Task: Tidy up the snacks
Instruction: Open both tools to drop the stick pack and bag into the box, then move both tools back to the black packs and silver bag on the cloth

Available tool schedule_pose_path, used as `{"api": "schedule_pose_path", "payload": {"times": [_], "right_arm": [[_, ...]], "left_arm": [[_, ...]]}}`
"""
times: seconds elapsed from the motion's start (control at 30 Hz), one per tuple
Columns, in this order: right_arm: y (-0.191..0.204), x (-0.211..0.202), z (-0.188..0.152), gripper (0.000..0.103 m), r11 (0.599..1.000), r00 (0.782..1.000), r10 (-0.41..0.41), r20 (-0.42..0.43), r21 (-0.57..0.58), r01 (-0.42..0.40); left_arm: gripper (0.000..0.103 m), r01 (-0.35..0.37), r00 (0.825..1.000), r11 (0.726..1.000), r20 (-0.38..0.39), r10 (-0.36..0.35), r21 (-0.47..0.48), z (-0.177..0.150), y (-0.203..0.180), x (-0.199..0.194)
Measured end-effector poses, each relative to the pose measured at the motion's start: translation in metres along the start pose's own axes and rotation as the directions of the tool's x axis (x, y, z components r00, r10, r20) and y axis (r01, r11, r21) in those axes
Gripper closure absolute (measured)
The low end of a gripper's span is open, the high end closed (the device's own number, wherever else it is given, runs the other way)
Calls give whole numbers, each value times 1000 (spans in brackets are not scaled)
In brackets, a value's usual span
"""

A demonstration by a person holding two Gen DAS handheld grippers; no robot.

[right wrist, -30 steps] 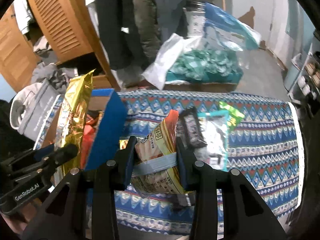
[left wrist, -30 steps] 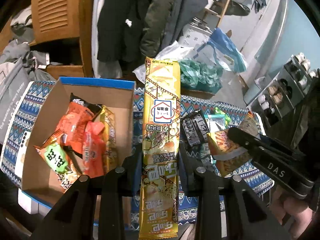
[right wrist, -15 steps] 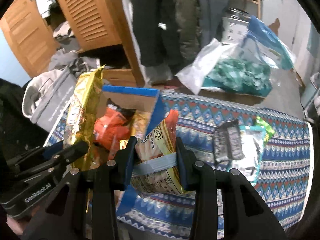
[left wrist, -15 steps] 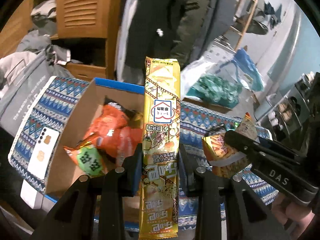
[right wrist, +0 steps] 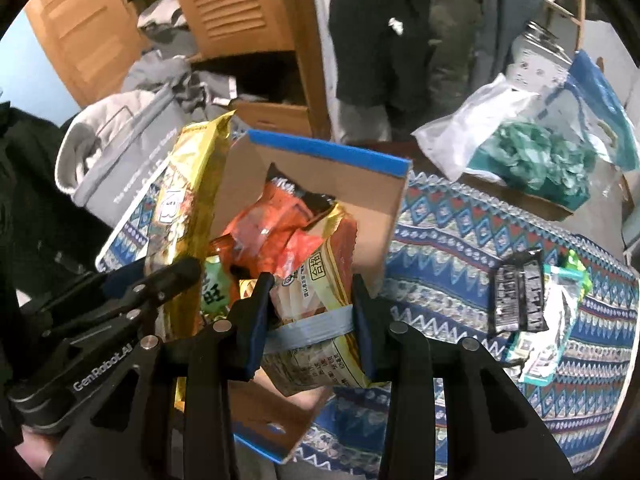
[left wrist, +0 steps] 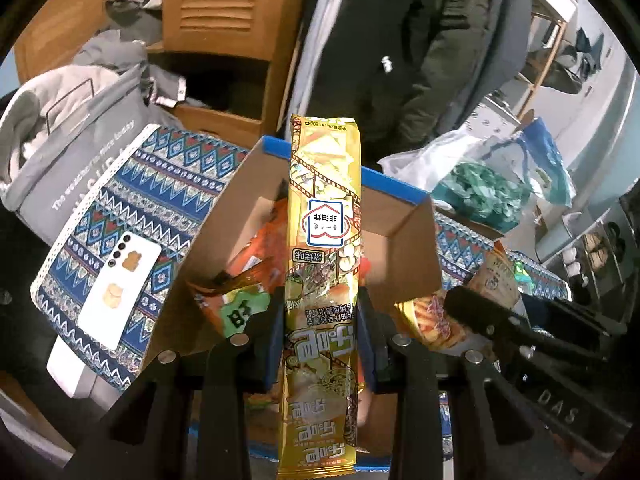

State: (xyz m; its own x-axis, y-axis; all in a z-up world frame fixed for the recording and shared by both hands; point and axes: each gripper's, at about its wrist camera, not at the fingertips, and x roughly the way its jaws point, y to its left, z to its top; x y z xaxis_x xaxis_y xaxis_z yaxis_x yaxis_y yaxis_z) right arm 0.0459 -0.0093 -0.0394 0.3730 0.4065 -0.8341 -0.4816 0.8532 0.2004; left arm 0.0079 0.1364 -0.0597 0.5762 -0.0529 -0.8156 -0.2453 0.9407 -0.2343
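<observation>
my left gripper point(left wrist: 320, 336) pinches a long packet point(left wrist: 324, 248), right gripper point(right wrist: 308, 312) a pouch point(right wrist: 320, 280); i'd centre both over the box point(right wrist: 328, 152), then let go.

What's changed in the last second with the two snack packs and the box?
Both tools have carried their packs sideways from the cloth side to over the cardboard box: the left tool with the long yellow pack, the right tool with the orange-and-yellow pack. Nothing was let go. The snacks on the cloth lie as before.
</observation>
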Motion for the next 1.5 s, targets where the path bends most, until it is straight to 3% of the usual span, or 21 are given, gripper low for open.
{"api": "schedule_pose_path", "payload": {"times": [0.33,0.4,0.47,0.6,0.97,1.5], "right_arm": [[15,19,2,65,999,999,8,-37,-32,-9],[16,20,3,59,999,999,10,-34,-31,-11],[17,19,4,46,1000,1000,9,-23,-28,-10],[13,12,7,35,1000,1000,-8,16,-15,8],[5,-2,9,34,1000,998,-30,49,-2,31],[-28,-29,-4,34,997,993,-78,83,36,75]], "left_arm": [[68,-13,1000,999,-26,12,-42,0,16,10],[66,-31,999,998,-11,31,-54,0,18,7],[59,-38,999,997,4,39,-62,1,20,4],[49,-40,999,995,26,43,-88,5,28,-2],[48,-32,998,998,46,34,-54,5,16,-14],[36,-19,997,1000,70,18,16,3,-20,-25]]}}
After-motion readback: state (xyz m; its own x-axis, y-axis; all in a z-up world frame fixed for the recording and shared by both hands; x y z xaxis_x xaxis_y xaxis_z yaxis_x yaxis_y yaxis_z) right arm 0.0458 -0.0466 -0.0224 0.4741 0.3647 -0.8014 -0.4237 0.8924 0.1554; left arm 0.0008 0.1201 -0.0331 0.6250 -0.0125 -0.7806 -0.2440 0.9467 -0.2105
